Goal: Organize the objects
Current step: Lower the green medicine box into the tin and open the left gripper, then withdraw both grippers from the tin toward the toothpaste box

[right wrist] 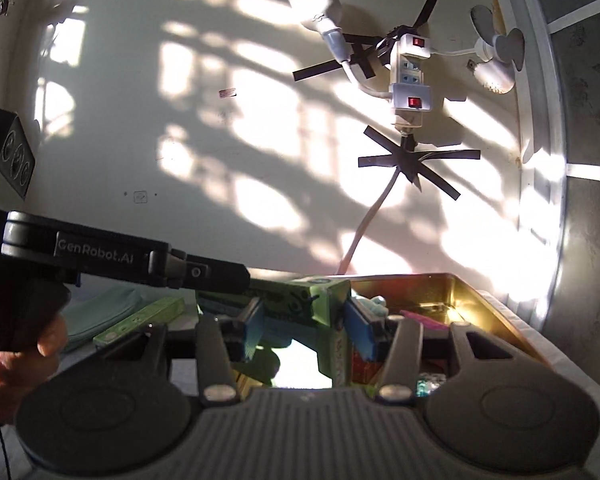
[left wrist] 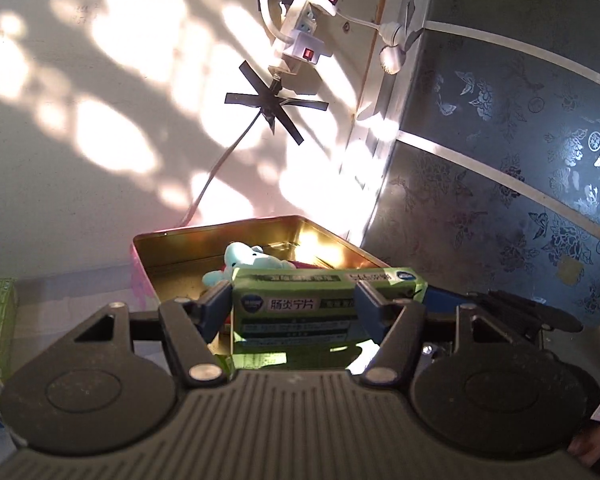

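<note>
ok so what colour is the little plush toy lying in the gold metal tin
Pale turquoise. The soft plush toy in the open gold tin shows best in the left wrist view.

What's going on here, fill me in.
A person is tidying small items into an open gold tin. The left tool is clamped on a green medicine box, held near the tin, where a light blue plush toy already lies. The right tool appears to grip the same box's end. Another green box lies flat outside the tin.
</note>
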### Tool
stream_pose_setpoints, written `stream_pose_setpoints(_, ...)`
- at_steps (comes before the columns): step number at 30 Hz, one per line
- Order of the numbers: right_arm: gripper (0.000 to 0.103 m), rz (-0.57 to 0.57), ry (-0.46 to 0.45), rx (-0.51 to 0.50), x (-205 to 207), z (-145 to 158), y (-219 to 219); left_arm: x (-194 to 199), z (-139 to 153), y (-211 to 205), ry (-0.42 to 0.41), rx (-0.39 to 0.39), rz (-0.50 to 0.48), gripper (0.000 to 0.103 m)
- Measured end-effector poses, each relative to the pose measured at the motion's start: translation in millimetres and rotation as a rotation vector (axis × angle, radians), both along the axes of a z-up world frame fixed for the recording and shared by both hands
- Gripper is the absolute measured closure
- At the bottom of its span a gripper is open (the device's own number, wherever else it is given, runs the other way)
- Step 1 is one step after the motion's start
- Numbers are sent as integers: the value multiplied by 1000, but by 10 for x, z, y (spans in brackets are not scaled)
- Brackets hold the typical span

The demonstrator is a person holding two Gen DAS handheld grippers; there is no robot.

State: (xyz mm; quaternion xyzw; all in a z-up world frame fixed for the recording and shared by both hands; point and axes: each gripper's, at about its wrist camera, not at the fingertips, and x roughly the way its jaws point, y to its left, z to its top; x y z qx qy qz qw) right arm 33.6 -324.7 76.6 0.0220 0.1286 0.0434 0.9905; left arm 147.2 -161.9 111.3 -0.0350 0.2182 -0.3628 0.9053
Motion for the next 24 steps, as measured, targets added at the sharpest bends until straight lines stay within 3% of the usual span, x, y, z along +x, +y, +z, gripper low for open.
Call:
stream_pose_setpoints(3,54,-45,0,-19,237,-110,-182,232,-110,-242,47,20,6,32)
stream_pose_setpoints(6,47,-223,14,-70,455,-294,-336,432,-274,-413,129,95,104,30)
stream_pose_setpoints(8,47,-244,33,27,438,-366,-519,476,-335,-397,180,87,117,30)
stream_pose_setpoints(10,47,-227,28,119,323,-409,-644,424,-354,-354,170,93,125,30)
stream_pose_setpoints(17,47,-239,45,221,-20,-443,-701,70,-319,-277,102,162,159,30)
stream_pose_setpoints(24,47,-211,36,244,-381,-350,-511,-377,-358,-203,59,247,174,30)
